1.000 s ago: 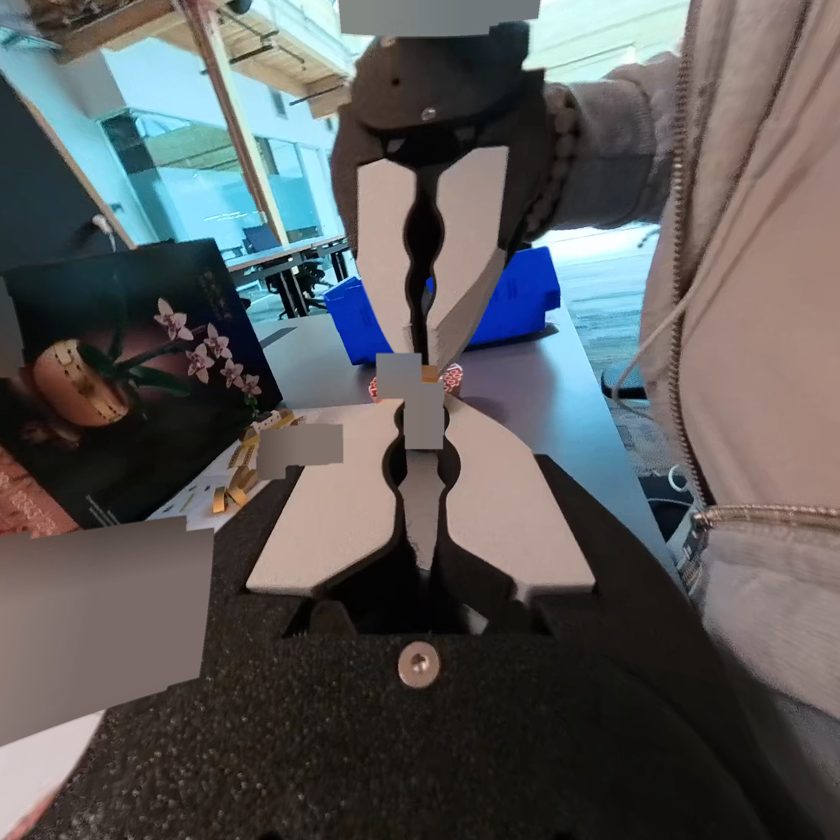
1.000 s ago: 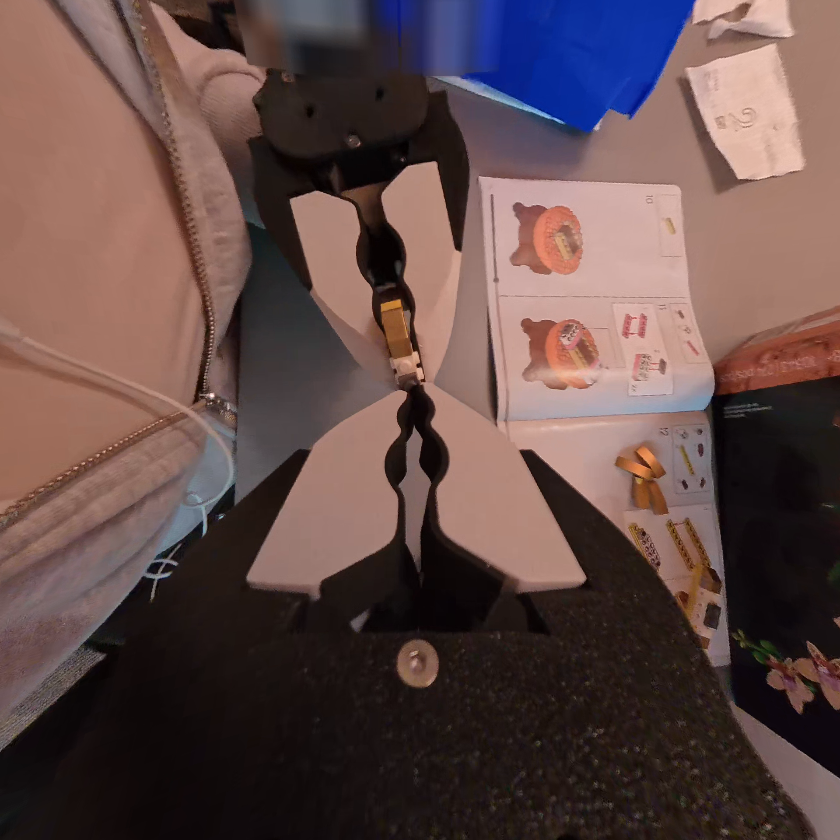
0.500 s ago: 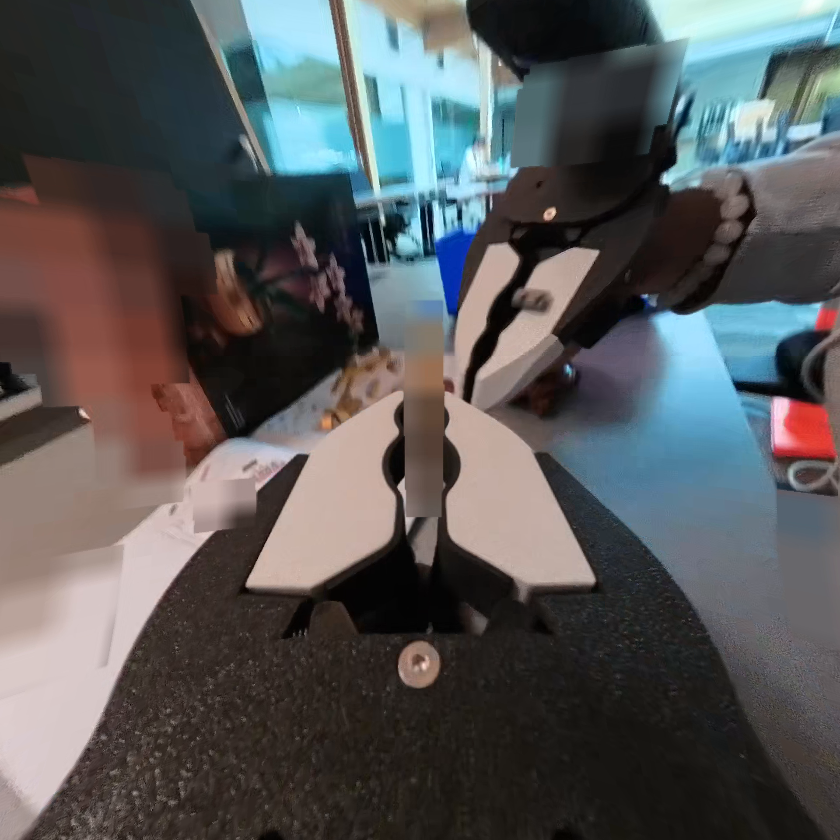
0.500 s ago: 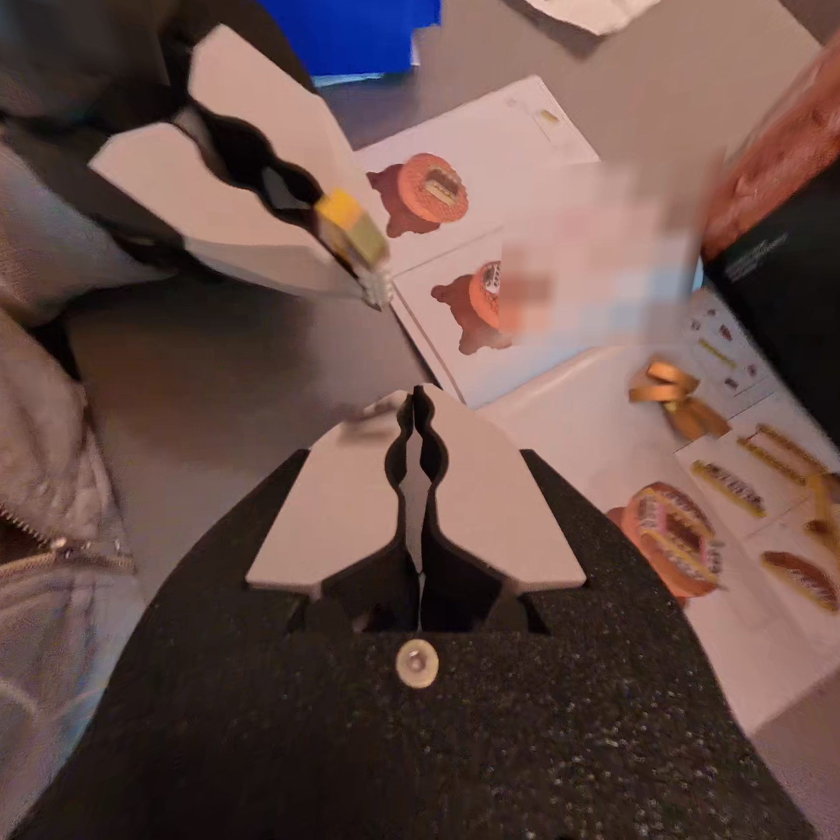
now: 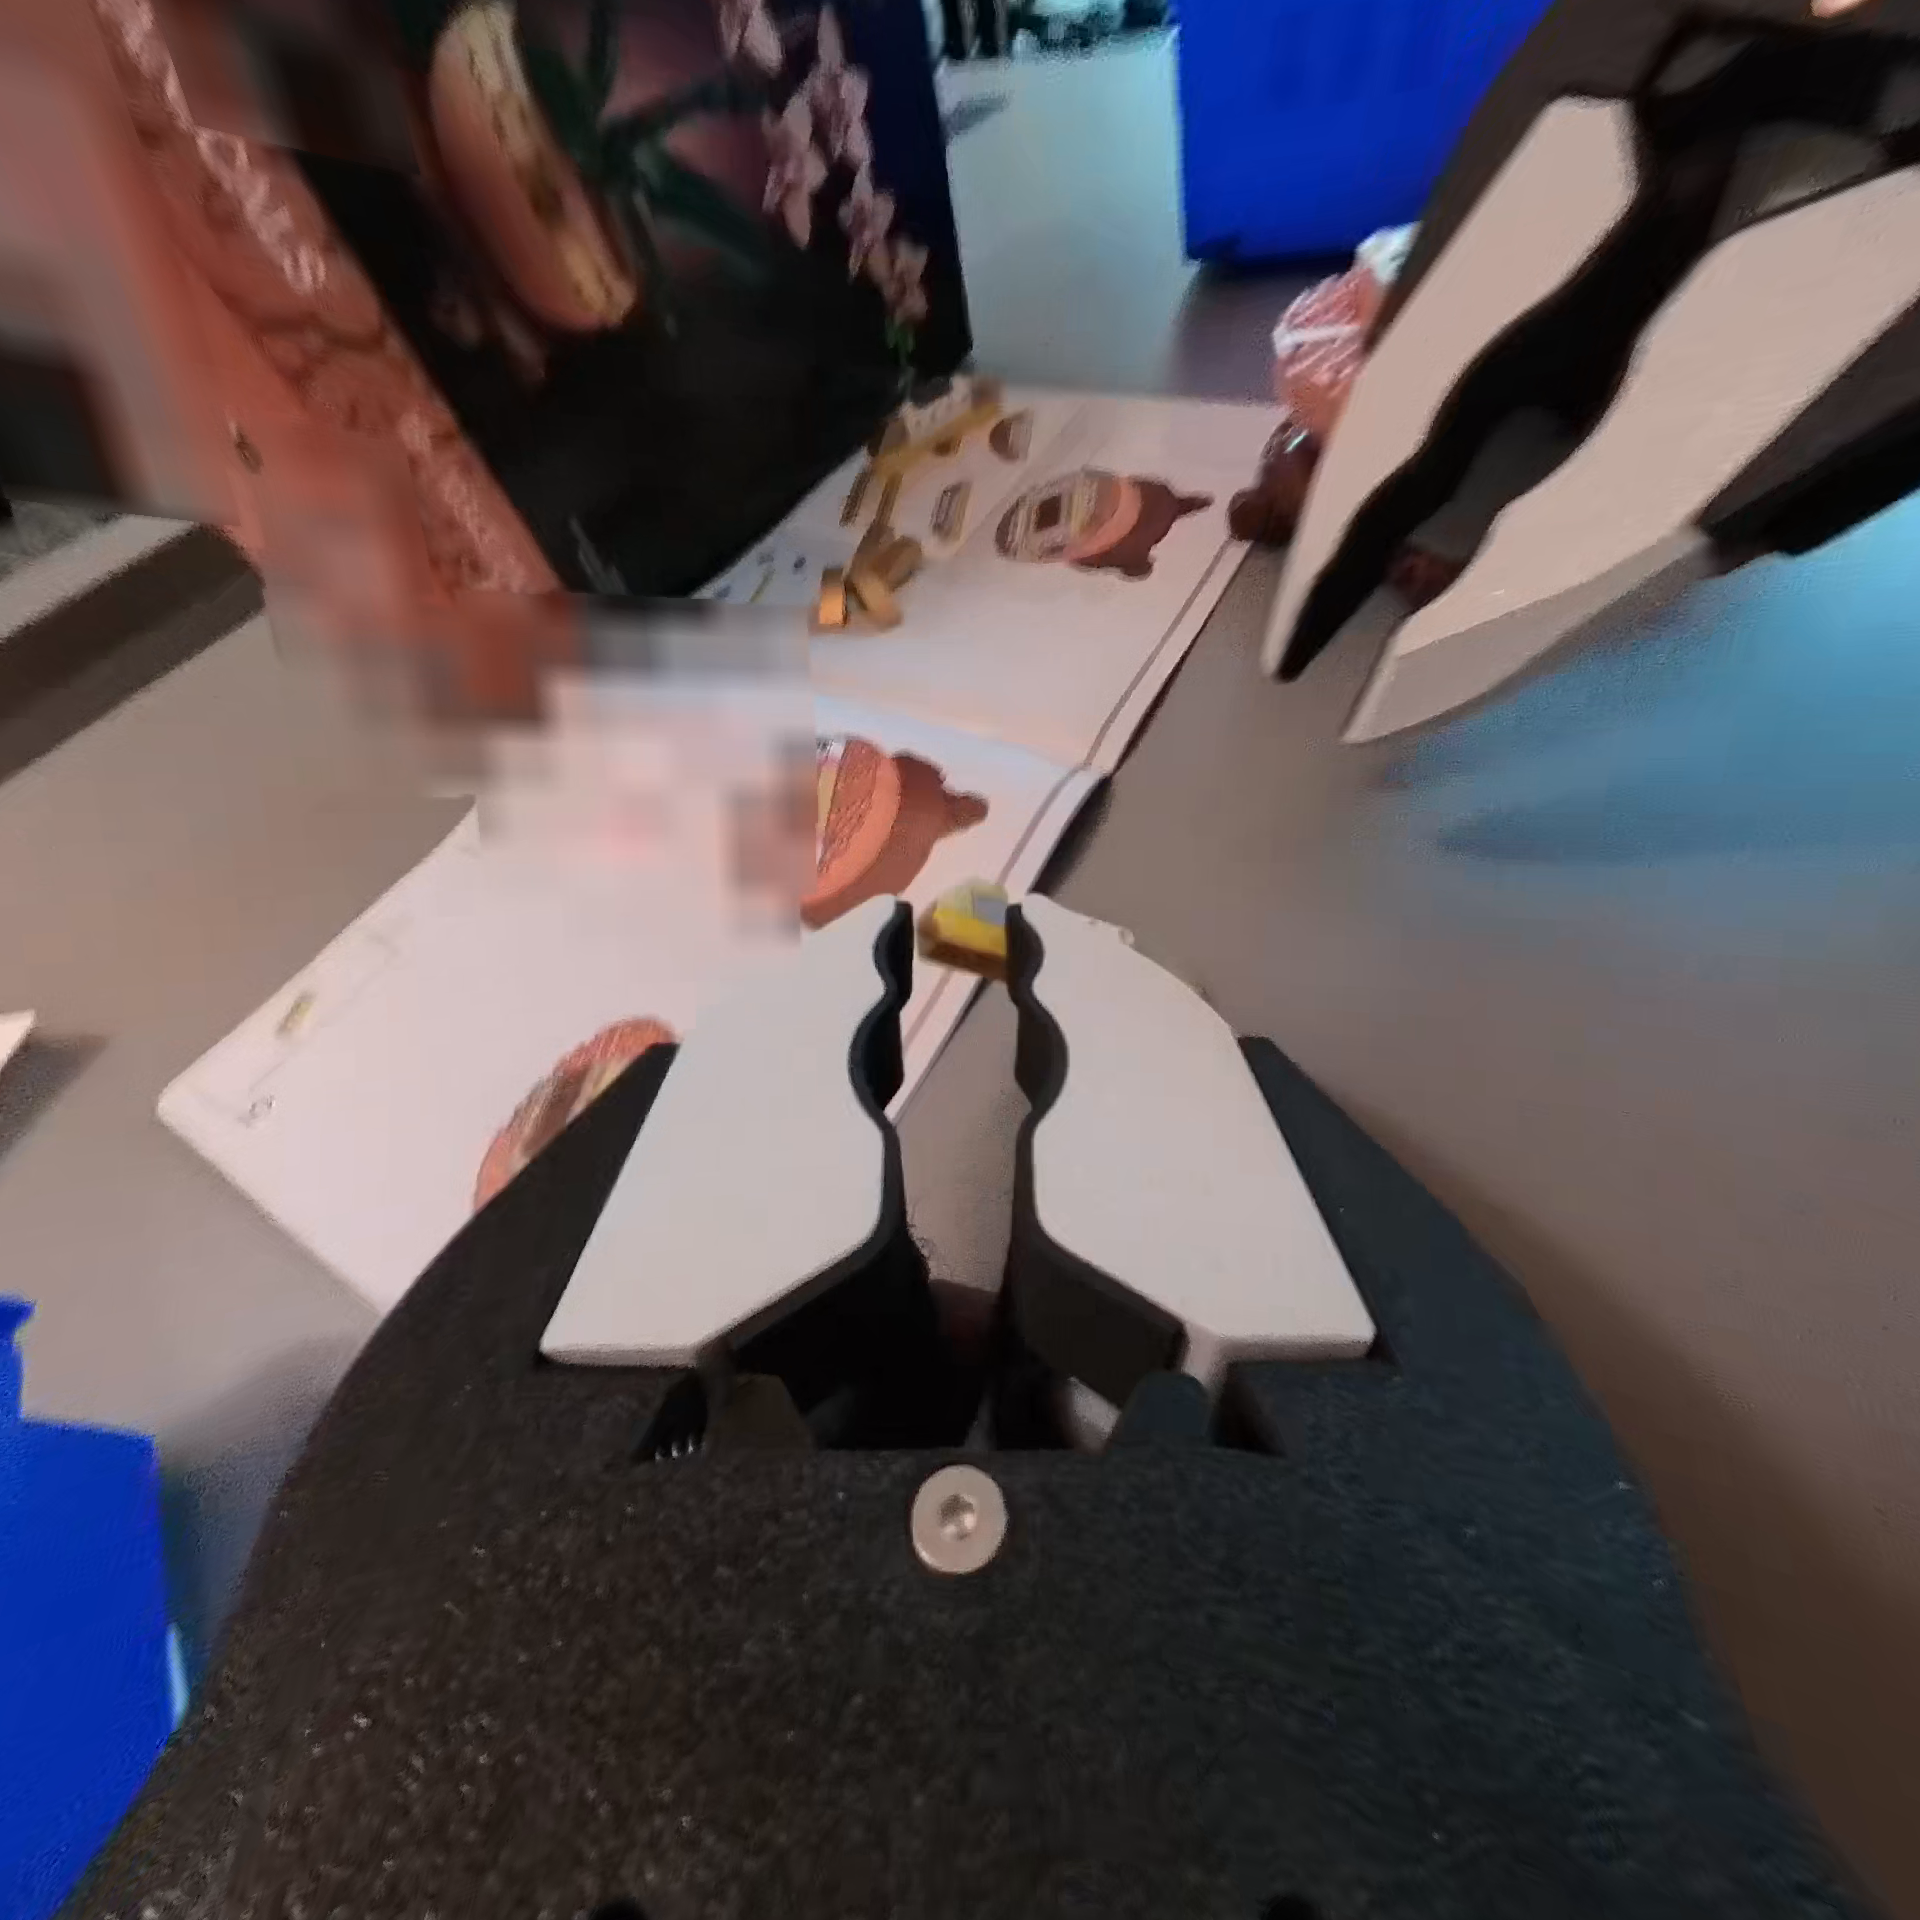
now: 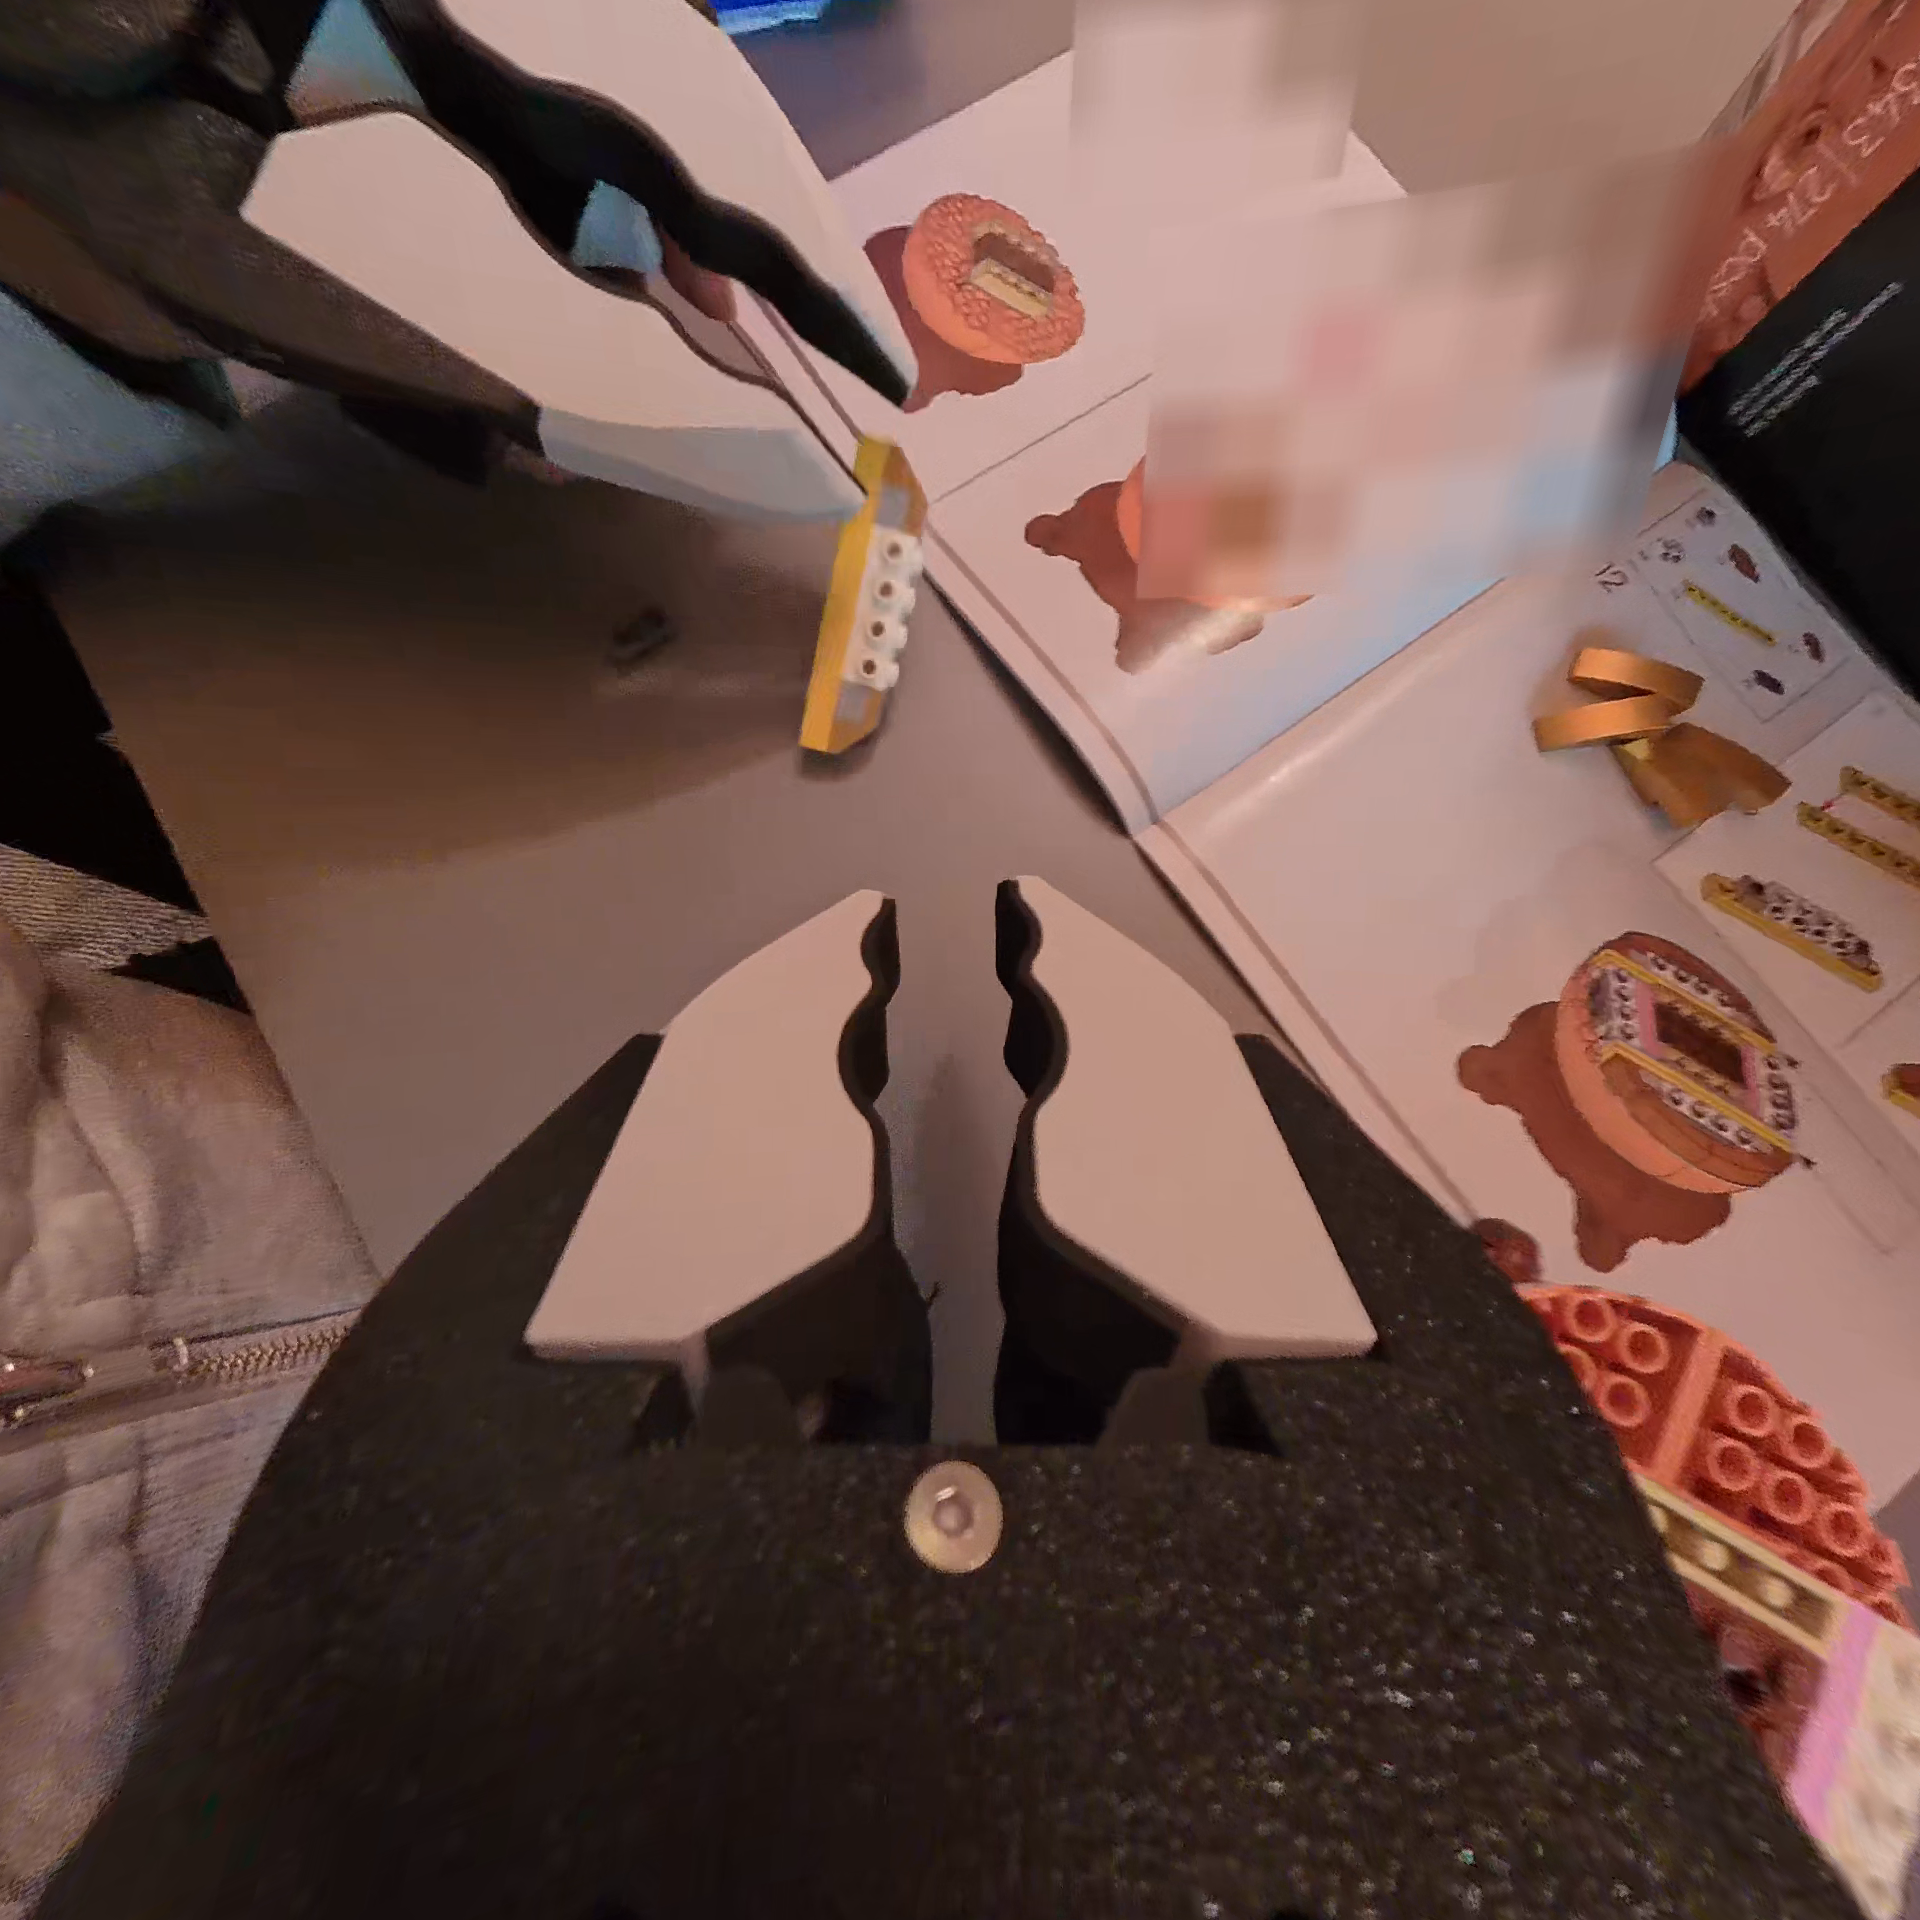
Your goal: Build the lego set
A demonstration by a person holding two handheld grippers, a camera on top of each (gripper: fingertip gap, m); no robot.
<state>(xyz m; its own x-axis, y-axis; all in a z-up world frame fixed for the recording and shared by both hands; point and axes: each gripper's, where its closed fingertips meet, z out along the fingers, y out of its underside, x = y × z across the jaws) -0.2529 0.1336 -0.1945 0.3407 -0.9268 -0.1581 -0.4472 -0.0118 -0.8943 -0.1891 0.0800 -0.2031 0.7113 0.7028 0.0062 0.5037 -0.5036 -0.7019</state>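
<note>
My left gripper (image 5: 961, 925) is shut on one end of a long yellow Lego piece with a white studded brick on it (image 6: 868, 603). It holds the piece just above the grey table, at the edge of the open instruction booklet (image 5: 623, 987). In the right wrist view the left gripper (image 6: 873, 447) comes in from the upper left. My right gripper (image 6: 940, 894) is slightly open and empty, above the table. In the left wrist view it (image 5: 1330, 696) is at the upper right. The round salmon pot build (image 6: 1745, 1434) sits low right, partly behind my right gripper.
Loose gold pieces (image 6: 1642, 727) lie on the booklet (image 6: 1351, 883). The dark set box (image 5: 623, 260) stands behind the booklet. A blue bin (image 5: 1299, 125) is at the back. A person's grey jacket (image 6: 125, 1143) is close on the left.
The two grippers have drawn apart. The left one came down to the table with the yellow piece. The right gripper's jaws have opened a little.
</note>
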